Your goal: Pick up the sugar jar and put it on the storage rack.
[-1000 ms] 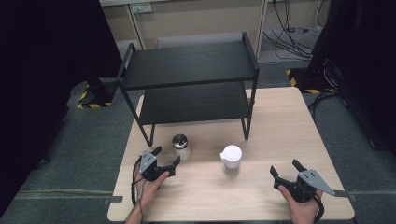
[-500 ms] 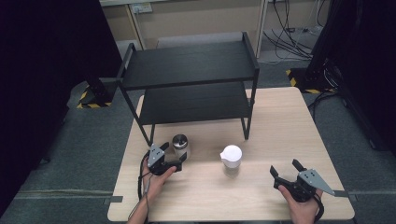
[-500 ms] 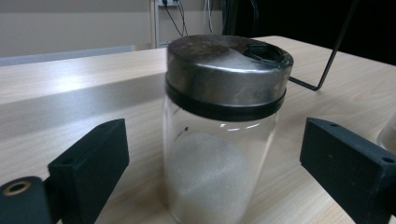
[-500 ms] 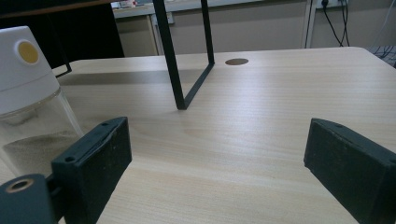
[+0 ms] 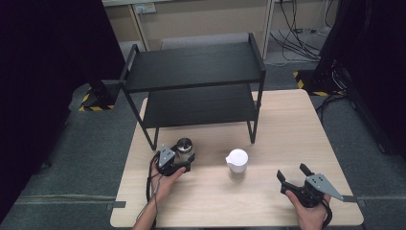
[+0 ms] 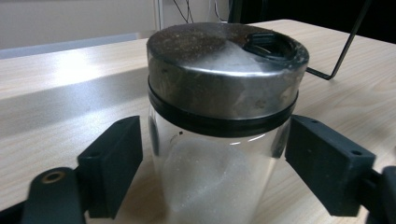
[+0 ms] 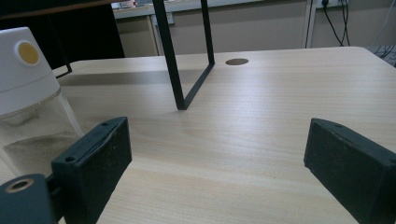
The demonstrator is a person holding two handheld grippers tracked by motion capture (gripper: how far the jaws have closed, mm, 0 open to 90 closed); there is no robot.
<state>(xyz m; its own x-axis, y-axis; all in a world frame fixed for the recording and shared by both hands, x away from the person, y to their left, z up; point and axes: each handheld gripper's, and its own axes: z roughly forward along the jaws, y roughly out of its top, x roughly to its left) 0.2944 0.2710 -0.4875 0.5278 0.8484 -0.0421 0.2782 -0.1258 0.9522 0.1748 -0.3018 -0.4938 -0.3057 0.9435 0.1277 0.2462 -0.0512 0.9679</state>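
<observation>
From the high view, your left gripper point(image 5: 187, 162) has moved forward since a moment ago and now sits right at the little glass jar point(image 5: 184, 146) with the metal lid, which stands on the near left part of the wooden table point(image 5: 287, 124), just in front of the black shelf rack point(image 5: 194, 76). That means you are ready to grab the jar; it is not held yet. Your right gripper point(image 5: 293, 173) has stayed put at the near right, open, with nothing in it. The white-capped jar point(image 5: 237, 162) stands between your two hands, apart from both. The floor around the table is grey, and cables lie at the far right. In the left gripper view, the glass jar point(image 6: 219, 121) stands upright between the two black jaws, which are open with a small gap on each side. White powder sits inside it, and the lid looks dusty. Squeeze gently, because glass can slip. In the right gripper view, the jaws are wide apart over bare wood. The white-capped jar point(image 7: 28, 93) is off to the left, and a leg of the rack point(image 7: 170, 56) stands farther off.
</observation>
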